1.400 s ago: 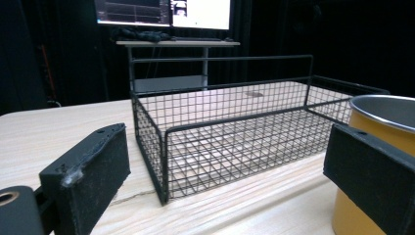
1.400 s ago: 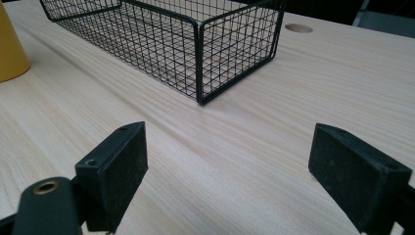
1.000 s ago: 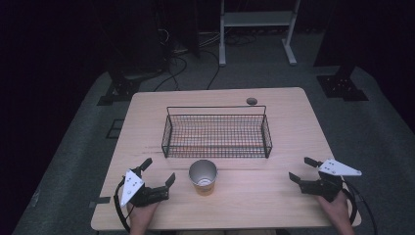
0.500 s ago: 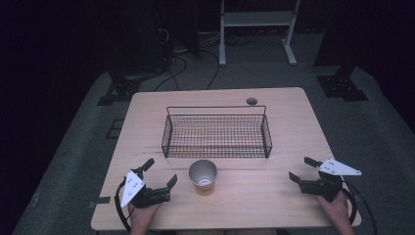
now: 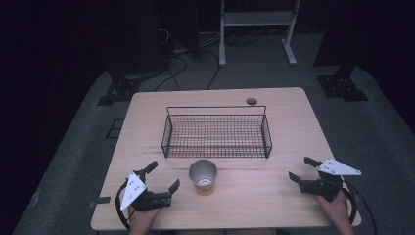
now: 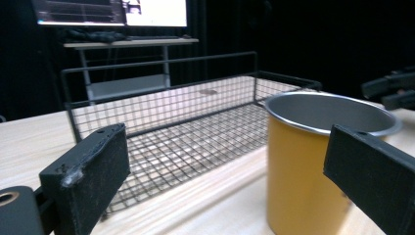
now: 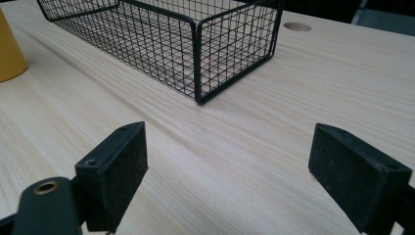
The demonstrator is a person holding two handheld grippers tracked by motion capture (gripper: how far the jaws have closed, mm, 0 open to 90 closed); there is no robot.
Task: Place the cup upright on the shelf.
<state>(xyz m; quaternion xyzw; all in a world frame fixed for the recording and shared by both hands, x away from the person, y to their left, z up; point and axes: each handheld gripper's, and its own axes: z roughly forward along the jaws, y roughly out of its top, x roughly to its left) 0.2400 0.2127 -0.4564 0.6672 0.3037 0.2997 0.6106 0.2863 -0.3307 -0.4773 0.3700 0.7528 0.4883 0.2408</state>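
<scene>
A yellow cup with a silver inside stands upright on the wooden table, just in front of an empty black wire basket. My left gripper rests open at the front left, pointing toward the cup, which sits ahead of its right jaw. The basket lies beyond. My right gripper is open at the front right, nothing between its jaws, with bare table under it. From the right gripper view the basket's corner is ahead and the cup's edge is at far left.
A round cable hole lies in the table behind the basket. Dark floor, stands and a white shelf frame surround the table. A desk with a monitor is in the background of the left gripper view.
My left gripper has shifted slightly forward and right toward the cup. The right gripper, cup and basket have stayed put.
</scene>
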